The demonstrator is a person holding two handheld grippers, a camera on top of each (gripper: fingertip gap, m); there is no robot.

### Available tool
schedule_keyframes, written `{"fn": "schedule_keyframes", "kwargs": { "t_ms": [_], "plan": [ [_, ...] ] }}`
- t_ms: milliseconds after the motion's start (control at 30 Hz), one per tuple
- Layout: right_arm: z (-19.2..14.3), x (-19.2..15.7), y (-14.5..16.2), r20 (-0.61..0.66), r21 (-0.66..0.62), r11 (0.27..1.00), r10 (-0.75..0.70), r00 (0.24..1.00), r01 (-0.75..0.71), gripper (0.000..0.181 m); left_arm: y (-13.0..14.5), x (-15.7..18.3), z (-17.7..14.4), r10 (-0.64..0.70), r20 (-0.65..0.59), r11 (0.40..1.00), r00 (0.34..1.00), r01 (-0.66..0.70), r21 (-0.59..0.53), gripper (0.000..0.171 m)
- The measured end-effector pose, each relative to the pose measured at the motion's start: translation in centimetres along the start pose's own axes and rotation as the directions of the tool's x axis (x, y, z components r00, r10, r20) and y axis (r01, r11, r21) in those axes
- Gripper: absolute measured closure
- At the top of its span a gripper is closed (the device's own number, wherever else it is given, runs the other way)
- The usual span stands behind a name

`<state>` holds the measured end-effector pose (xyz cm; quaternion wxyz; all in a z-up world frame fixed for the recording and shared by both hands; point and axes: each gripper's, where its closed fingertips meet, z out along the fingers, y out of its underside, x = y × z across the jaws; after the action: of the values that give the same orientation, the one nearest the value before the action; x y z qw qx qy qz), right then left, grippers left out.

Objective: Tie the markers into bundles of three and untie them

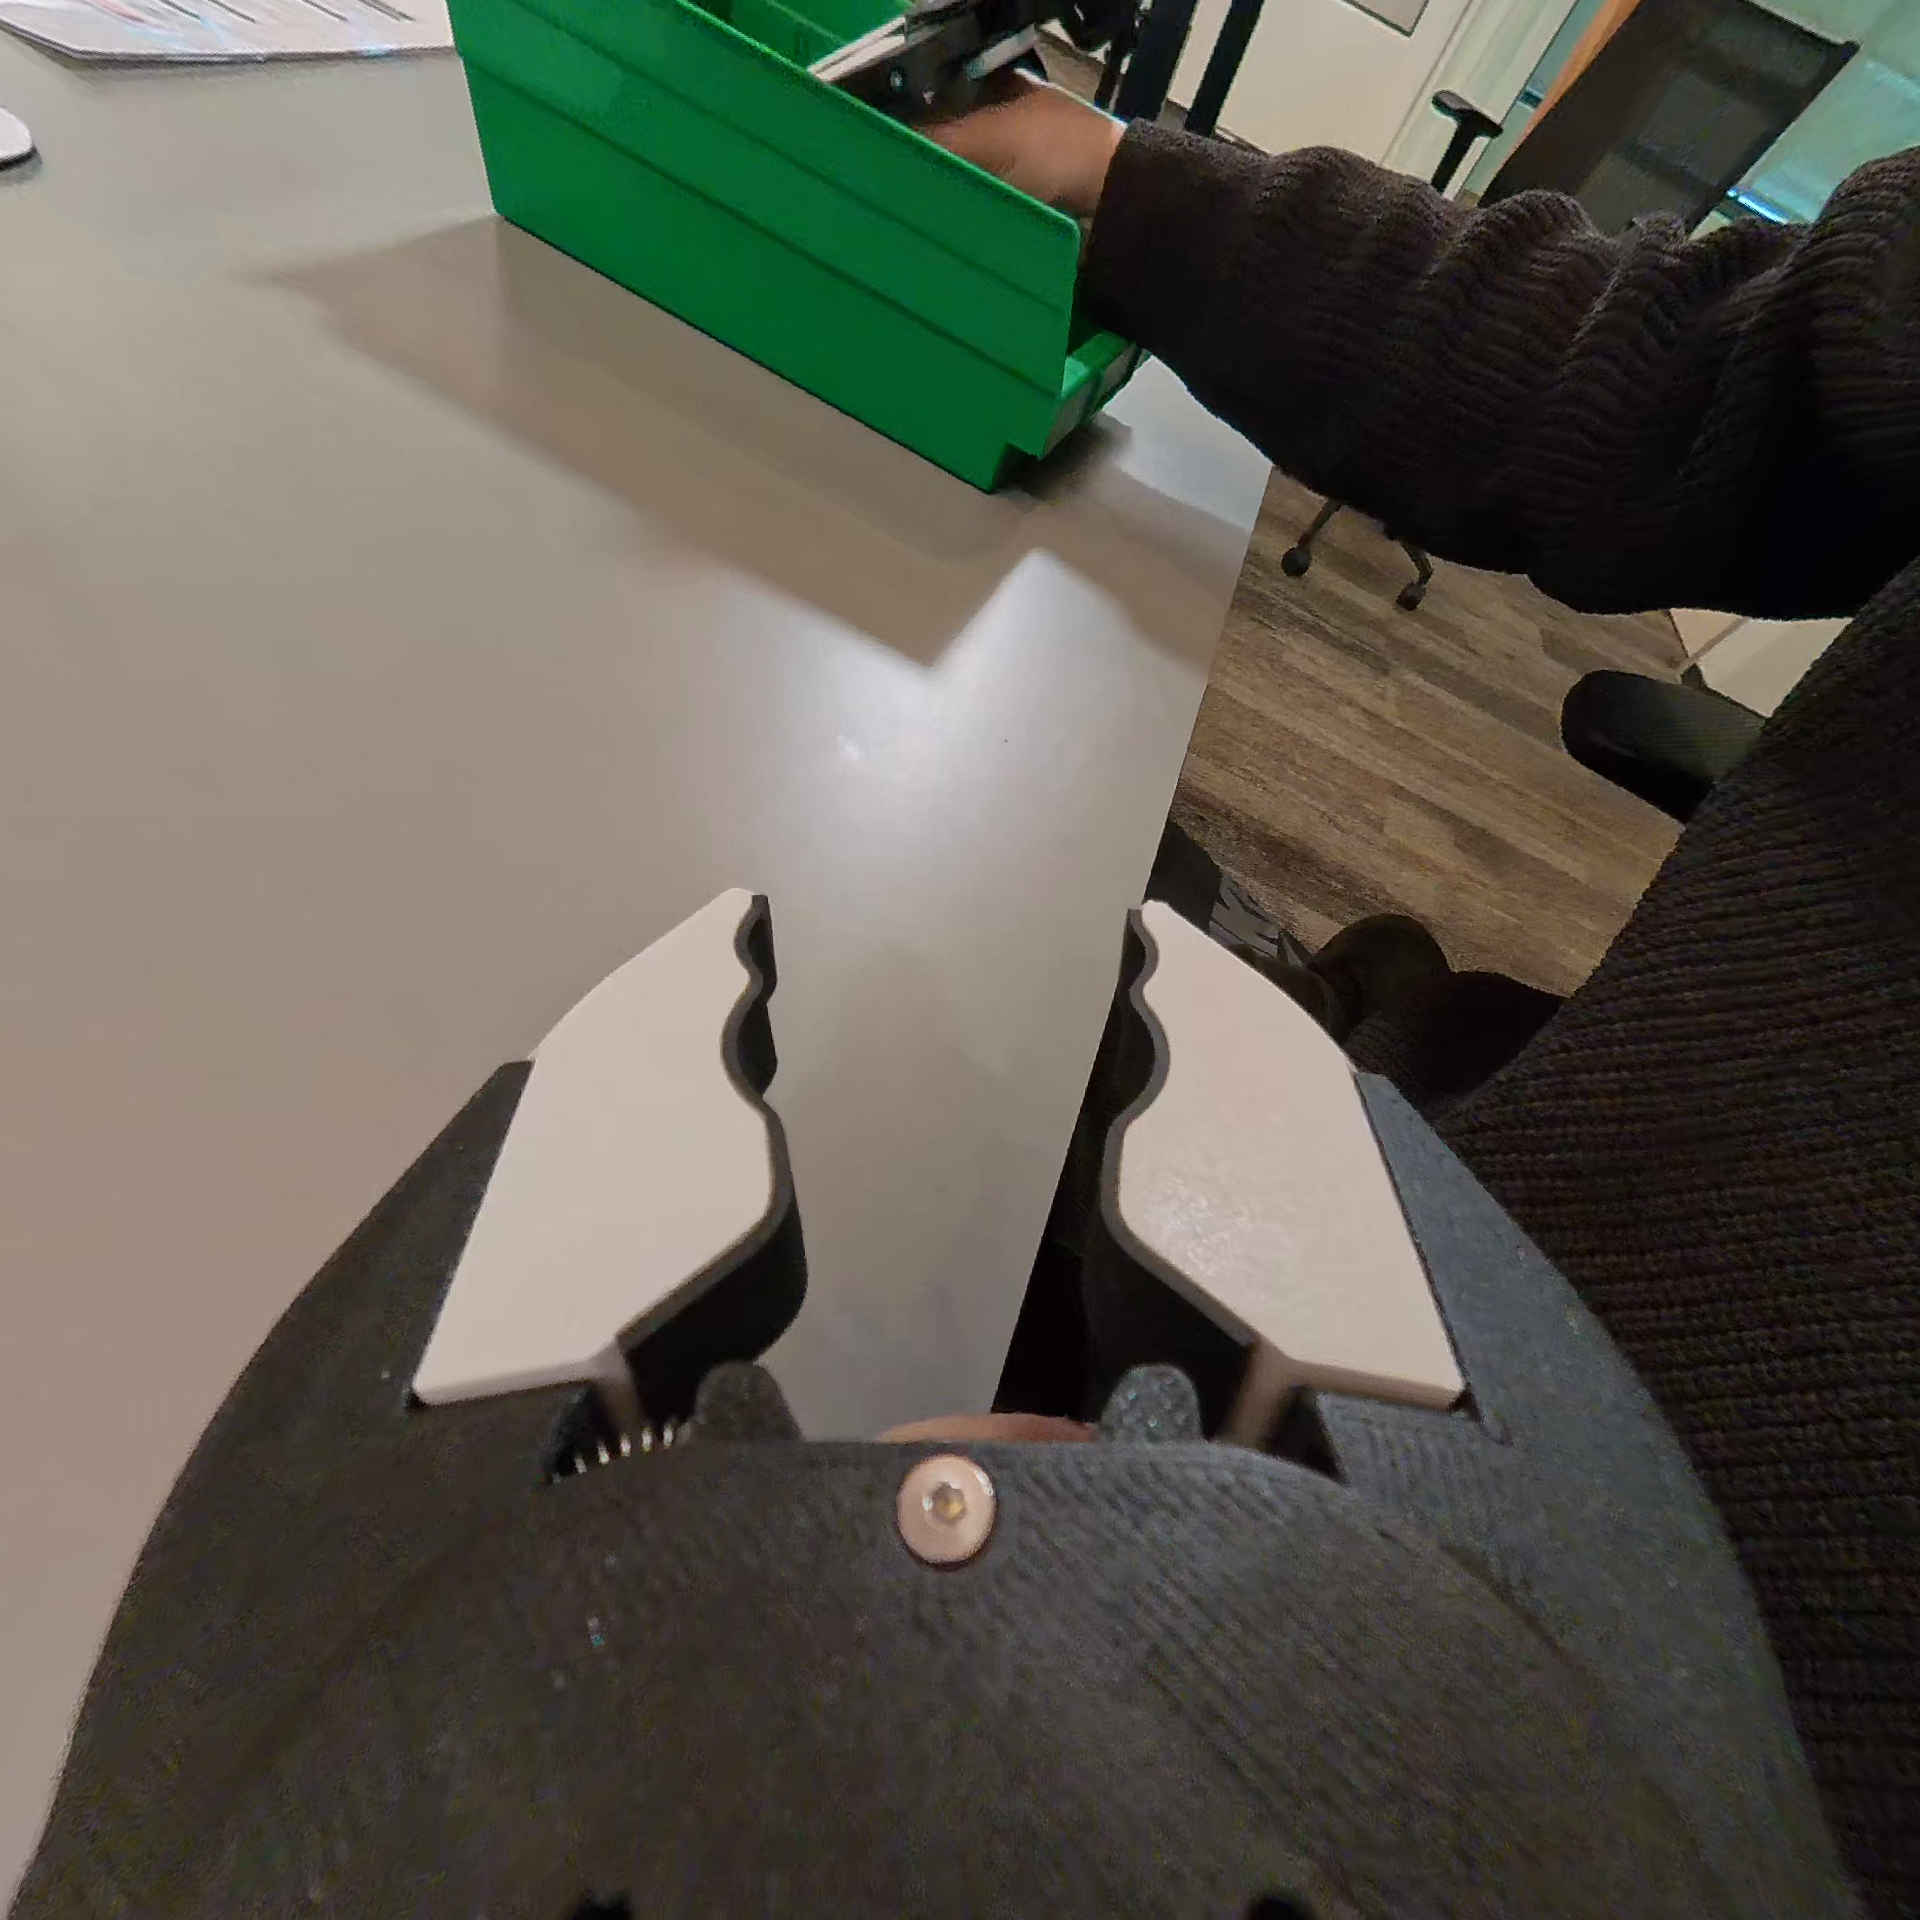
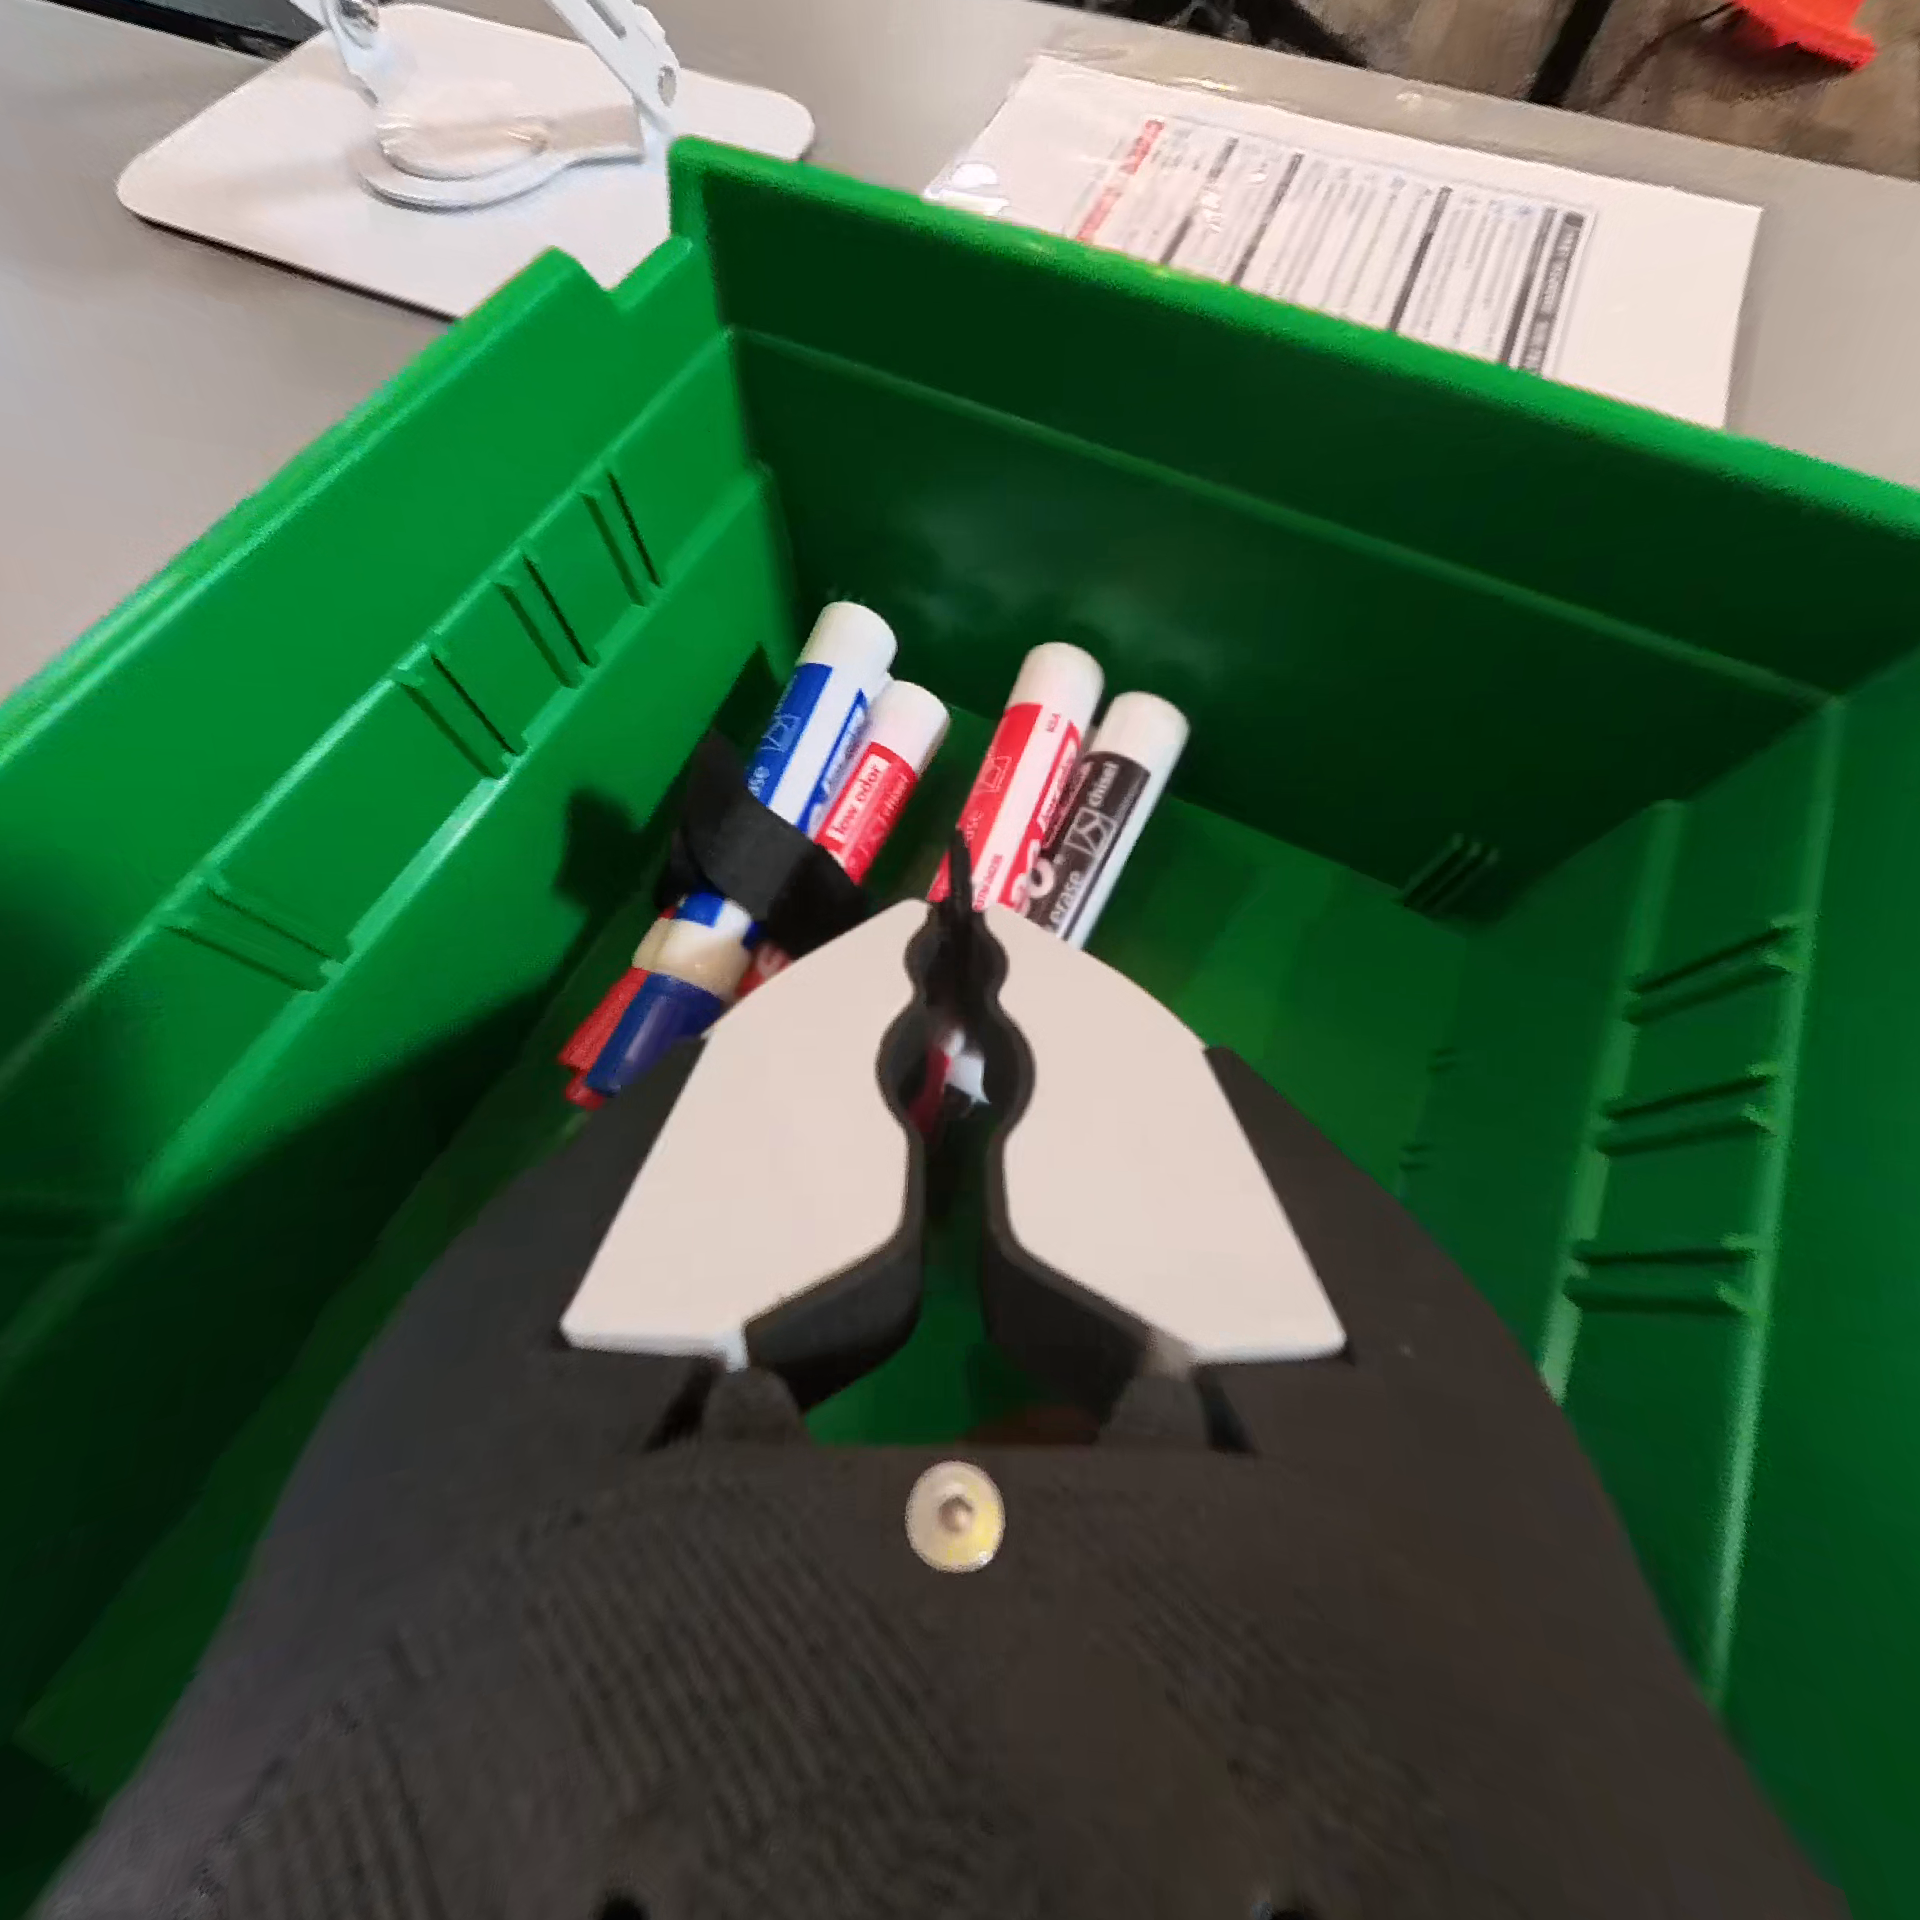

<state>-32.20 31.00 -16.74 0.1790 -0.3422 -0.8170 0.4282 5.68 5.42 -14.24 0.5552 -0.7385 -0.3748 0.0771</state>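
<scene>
Reaching into the green bin (image 2: 1299, 582), our right claw (image 2: 961, 935) pinches a black strap beside the markers (image 2: 1049, 790), whose barrels point away; our left claw (image 1: 948, 935) hangs open, empty, over the surface (image 1: 416, 623).

Right tongs (image 2: 951, 925) are closed on a black strap (image 2: 753, 847) binding markers (image 2: 831, 717) inside a green bin (image 2: 1247, 582); left tongs (image 1: 948, 914) gape over the bare tabletop (image 1: 416, 675).

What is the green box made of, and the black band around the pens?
The green box looks like hard, slightly shiny moulded plastic, with ribs and glare on its walls. The black band looks like soft, matte fabric or elastic; blur leaves it uncertain.
</scene>
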Motion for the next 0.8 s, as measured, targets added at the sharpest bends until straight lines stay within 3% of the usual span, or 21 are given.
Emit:
{"fn": "schedule_keyframes", "kwargs": {
  "t_ms": [100, 300, 467, 633, 800],
  "plan": [
    [-0.3, 0.4, 0.2, -0.038, 0.0, 1.0, 0.011, 0.999, -0.011, 0.172, 0.2, 0.0, 0.1, -0.003, -0.006, 1.0, 1.0, 0.003, -0.008, 0.107],
    [-0.8, 1.0, 0.3, -0.14, -0.054, 0.998, 0.006, 0.99, -0.014, 0.145, 0.5, 0.3, 0.3, 0.008, -0.016, 1.0, 1.0, -0.009, -0.028, 0.107],
    [-2.3, 1.5, 0.1, -0.209, -0.053, 0.993, 0.096, 0.973, -0.109, 0.124, 0.6, 0.4, 0.4, 0.016, -0.015, 0.999, 1.0, -0.017, -0.038, 0.107],
    [-4.2, 1.3, -0.5, -0.178, 0.023, 0.969, 0.248, 0.952, -0.248, 0.122, 0.9, 0.5, 0.5, 0.019, -0.018, 0.999, 1.0, -0.02, -0.05, 0.107],
    [-5.0, 1.8, -1.1, -0.115, 0.104, 0.91, 0.412, 0.904, -0.402, 0.131, 1.1, 0.5, 0.6, 0.02, -0.018, 0.998, 1.0, -0.021, -0.061, 0.106]
  ]
}}
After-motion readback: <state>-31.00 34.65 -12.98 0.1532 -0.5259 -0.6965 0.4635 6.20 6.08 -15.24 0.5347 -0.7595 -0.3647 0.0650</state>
